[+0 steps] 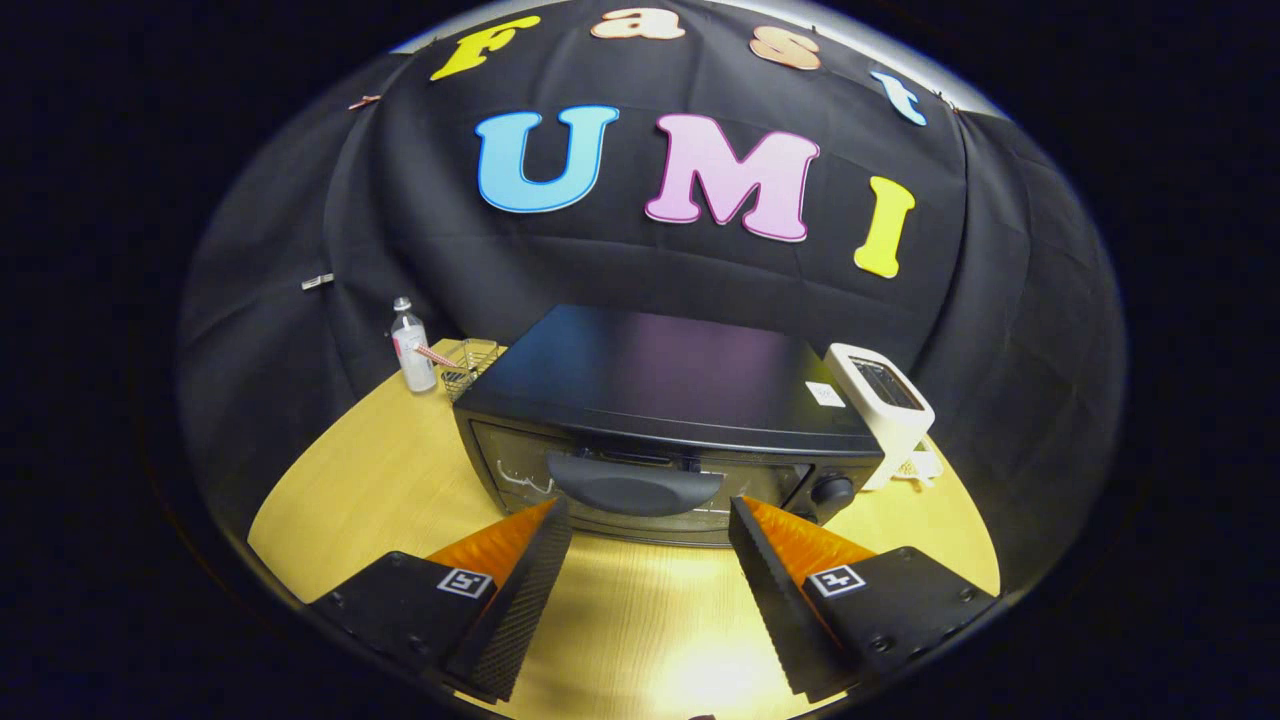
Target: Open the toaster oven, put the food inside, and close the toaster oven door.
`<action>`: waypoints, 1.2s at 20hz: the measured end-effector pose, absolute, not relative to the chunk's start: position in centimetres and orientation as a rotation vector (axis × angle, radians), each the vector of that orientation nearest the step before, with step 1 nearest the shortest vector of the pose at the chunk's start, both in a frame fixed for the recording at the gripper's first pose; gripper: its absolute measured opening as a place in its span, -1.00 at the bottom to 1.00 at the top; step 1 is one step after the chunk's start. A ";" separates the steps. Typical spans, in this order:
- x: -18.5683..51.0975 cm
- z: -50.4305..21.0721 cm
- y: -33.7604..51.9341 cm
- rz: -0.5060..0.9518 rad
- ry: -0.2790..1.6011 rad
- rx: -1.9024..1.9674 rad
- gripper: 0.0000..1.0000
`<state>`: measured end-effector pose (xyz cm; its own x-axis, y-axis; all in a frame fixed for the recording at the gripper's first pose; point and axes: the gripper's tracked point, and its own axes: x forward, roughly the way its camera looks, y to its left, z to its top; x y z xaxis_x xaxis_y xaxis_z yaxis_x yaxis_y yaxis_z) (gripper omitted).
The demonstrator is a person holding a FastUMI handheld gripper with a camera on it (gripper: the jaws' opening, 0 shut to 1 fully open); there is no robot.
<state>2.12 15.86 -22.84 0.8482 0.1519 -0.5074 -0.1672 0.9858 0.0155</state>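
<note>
A black toaster oven (650,390) stands on the round wooden table (360,470), its glass door shut. The door's dark curved handle (633,488) sits at the top of the door, just ahead of my fingers. A round knob (832,490) is on the oven's front, to the right of the door. My gripper (650,520) is open, with nothing between its fingers, and its tips are close to the lower part of the door on either side of the handle. Something pale shows dimly through the glass (520,480); I cannot tell what it is.
A white pop-up toaster (882,400) stands against the oven's right side. Behind the oven's left corner are a small clear bottle (411,347) and a wire basket (468,364). Bare tabletop lies left of the oven and under my fingers.
</note>
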 end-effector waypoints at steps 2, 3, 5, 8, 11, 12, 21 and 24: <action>1.6 -21.4 15.3 0.173 0.498 -0.045 0.96; 1.6 -20.5 15.0 0.173 0.477 -0.050 0.96; 2.1 -17.9 14.5 0.160 0.451 -0.047 0.96; 2.1 -15.8 13.3 0.142 0.425 -0.011 0.96; 2.2 -13.0 12.0 0.130 0.381 0.011 0.96; 2.2 -12.0 11.5 0.128 0.360 0.008 0.96; 2.0 -4.0 7.4 0.064 0.224 0.040 0.96; 1.2 -1.4 6.4 0.048 0.166 0.063 0.96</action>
